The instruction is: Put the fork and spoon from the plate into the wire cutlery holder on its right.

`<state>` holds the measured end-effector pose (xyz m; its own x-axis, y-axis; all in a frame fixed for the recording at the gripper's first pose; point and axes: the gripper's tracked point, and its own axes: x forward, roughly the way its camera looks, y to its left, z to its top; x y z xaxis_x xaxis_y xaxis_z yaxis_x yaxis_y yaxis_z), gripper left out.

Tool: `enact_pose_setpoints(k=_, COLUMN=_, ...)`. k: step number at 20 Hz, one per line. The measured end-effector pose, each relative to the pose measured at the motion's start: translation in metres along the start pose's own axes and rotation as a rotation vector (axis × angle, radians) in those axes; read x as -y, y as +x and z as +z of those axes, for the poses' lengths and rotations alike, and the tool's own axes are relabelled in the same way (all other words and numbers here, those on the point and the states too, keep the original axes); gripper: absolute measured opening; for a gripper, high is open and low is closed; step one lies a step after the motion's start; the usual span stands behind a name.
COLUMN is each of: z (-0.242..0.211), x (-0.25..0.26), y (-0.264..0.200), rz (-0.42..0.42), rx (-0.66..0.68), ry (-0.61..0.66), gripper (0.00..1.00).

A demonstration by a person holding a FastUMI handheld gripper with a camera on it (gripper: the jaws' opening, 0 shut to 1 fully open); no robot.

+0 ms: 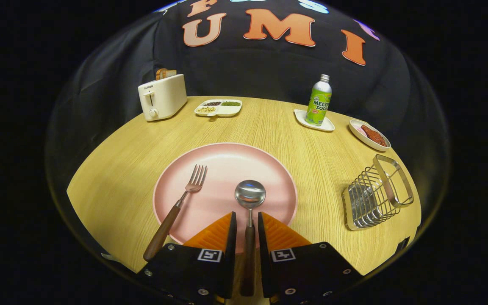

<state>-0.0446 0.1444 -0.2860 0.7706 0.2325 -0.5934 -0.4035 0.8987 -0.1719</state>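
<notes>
Pale oak-grain wood makes up the round table (112, 178), and right in the middle of it sits a big round matte pink plate (227, 165). On the plate's left side lies a steel fork with a dark brown wooden handle (176, 209), tines pointing away, its handle running out over the near rim onto the table. Beside it, nearer the plate's centre, is a steel spoon with the same dark wooden handle (249, 212), its polished bowl face up on the plate.

And the gripper (246, 222) is right on that spoon: the handle runs straight down the gap between the two fingers (216, 235). The fingers stand a little way apart, with a thin slit either side of the handle, so contact is too close to call.

Off to the right of the plate, well apart from it, the silver wire cutlery holder (375, 192) stands tilted on the table.

At the far side: a cream toaster (162, 96) with bread slices poking out, a white divided tray of beans and grains (218, 108), a green melon soda bottle (319, 101) on a white square dish (314, 120), and a small oval dish with reddish food (370, 134).
</notes>
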Motion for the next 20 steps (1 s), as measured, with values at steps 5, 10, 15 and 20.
enact_pose_setpoints(k=5, z=-0.007, x=-0.001, y=0.004, rz=-0.001, rx=-0.029, ry=-0.022, gripper=0.21)
enact_pose_setpoints(k=10, z=-0.005, x=0.003, y=0.000, rz=-0.014, rx=-0.024, ry=-0.012, gripper=0.04)
enact_pose_setpoints(k=15, z=0.004, x=0.003, y=-0.005, rz=0.007, rx=-0.018, ry=0.014, gripper=0.03)
enact_pose_setpoints(k=20, z=0.015, x=0.007, y=-0.016, rz=0.032, rx=-0.028, ry=0.046, gripper=0.03)
